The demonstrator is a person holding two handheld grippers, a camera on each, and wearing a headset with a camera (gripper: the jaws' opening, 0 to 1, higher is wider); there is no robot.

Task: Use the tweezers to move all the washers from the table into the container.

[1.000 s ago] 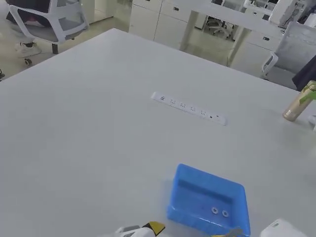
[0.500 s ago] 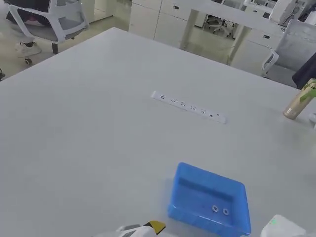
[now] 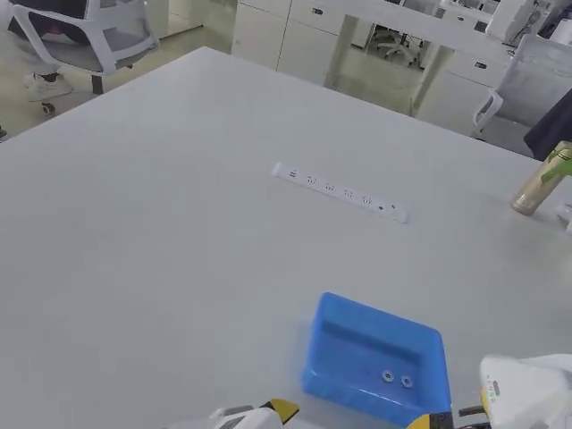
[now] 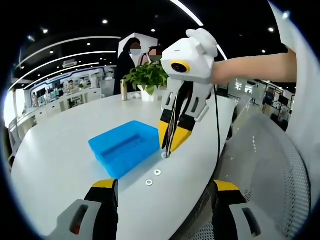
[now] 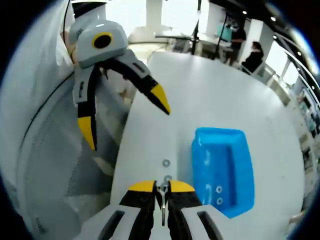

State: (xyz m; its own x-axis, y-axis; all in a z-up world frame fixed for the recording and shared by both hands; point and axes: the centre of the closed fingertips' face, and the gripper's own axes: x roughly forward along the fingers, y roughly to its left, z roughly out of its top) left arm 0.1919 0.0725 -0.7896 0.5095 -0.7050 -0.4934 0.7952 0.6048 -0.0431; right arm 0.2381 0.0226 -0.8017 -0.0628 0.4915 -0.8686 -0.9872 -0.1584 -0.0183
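At near edge of surface (image 4: 60, 145): right claw (image 4: 172, 137) clamped shut on tweezers (image 4: 170, 117), points lowered onto or just above one washer (image 4: 164, 155); contact too fine to tell. Left claw (image 4: 165, 186) spread wide, empty, set back and aimed at the same spot. Second washer (image 4: 157, 172) and third washer (image 4: 148, 182) loose just beside the first, not touching each other. Blue container (image 4: 122, 145) close behind them; from head view, two washers inside (image 3: 397, 379) lying flat on its floor.

Handling, as judged: thin flat metal rings, stiff, very light, probably slick on the smooth top, with almost no edge standing proud. Best hold likely one tweezer point through the hole, the other outside the rim. Gentle squeeze advised; prone to skate away or flick off under hard pinch.
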